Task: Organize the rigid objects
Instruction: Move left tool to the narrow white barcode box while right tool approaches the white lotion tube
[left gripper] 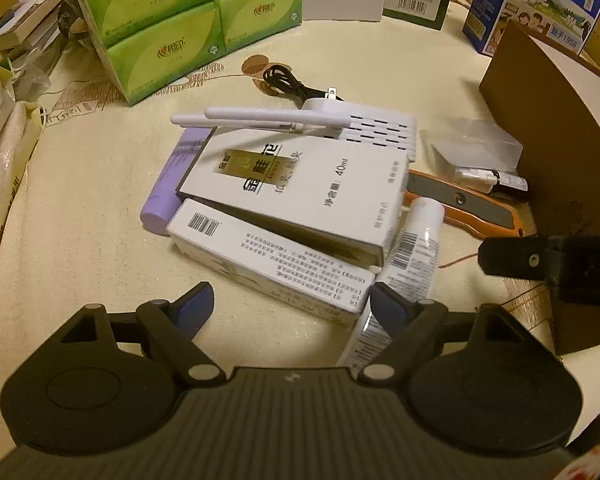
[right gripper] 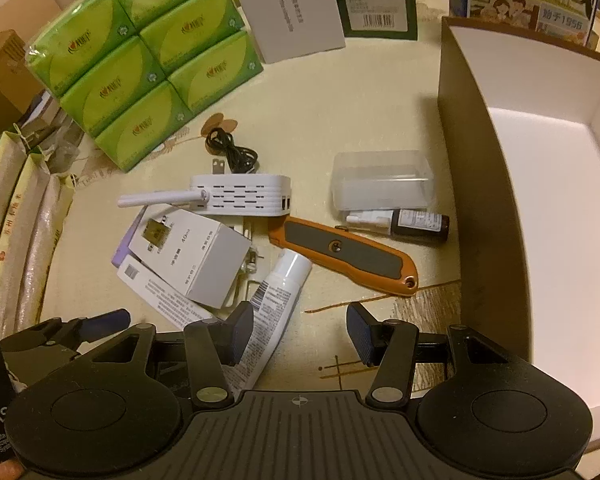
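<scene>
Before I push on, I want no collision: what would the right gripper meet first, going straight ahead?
Probably the bare cream tablecloth: the right gripper stands open between the white squeeze tube and the orange utility knife, though depth is unclear.

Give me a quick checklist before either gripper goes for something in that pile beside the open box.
1. Left gripper open, nothing between its pads: ok.
2. Right gripper open, empty: ok.
3. Brown box open, visible white floor bare: ok.
4. Orange utility knife lying free on the table: ok.
5. White tube free to lift: not ok, its end lies under the right gripper's finger.
6. Knife blade retracted: cannot tell.
</scene>
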Demonstrator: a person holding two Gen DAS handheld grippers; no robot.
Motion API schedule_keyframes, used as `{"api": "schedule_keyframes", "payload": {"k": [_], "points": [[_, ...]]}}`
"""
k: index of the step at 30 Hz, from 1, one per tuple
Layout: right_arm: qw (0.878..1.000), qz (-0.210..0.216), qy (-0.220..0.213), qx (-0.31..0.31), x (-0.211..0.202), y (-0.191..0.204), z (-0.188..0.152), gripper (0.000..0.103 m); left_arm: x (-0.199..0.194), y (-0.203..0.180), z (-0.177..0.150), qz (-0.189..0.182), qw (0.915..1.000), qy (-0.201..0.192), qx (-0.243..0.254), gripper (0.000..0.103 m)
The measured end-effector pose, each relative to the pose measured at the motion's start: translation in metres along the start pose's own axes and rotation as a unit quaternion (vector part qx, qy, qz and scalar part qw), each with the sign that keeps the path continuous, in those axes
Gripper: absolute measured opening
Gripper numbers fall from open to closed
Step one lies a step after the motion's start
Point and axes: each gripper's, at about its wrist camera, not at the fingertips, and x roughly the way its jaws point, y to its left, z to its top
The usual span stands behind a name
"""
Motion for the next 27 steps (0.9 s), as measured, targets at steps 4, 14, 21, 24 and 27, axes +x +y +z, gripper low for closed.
{"api": "schedule_keyframes", "payload": {"k": [4, 14, 21, 24, 27], "points": [[1.0, 0.001, 0.012, 0.001, 0.011, 0.002, -0.003, 0.05, -0.004, 0.015, -0.001, 0.016, 0.9999, -0.004, -0.004, 0.083], [1.0, 0.009, 0.028, -0.009, 0.044, 0.025, -0.012, 0.05, -0.018, 0.051, -0.004, 0.033, 0.999, -0.007, -0.03, 0.078], [1.0, -0.016, 0.026, 0.002, 0.072, 0.035, -0.014, 0.05, -0.02, 0.047, 0.005, 0.03, 0.999, -0.018, -0.029, 0.077], [0.999, -0.029, 0.015, -0.01, 0.076, 0.04, -0.014, 0.049, -0.014, 0.049, 0.011, 0.032, 0.9985, -0.015, -0.043, 0.077], [0.998, -0.038, 0.017, -0.044, 0.077, 0.043, -0.014, 0.046, -0.004, 0.048, 0.015, 0.036, 0.9983, -0.007, -0.046, 0.074]]}}
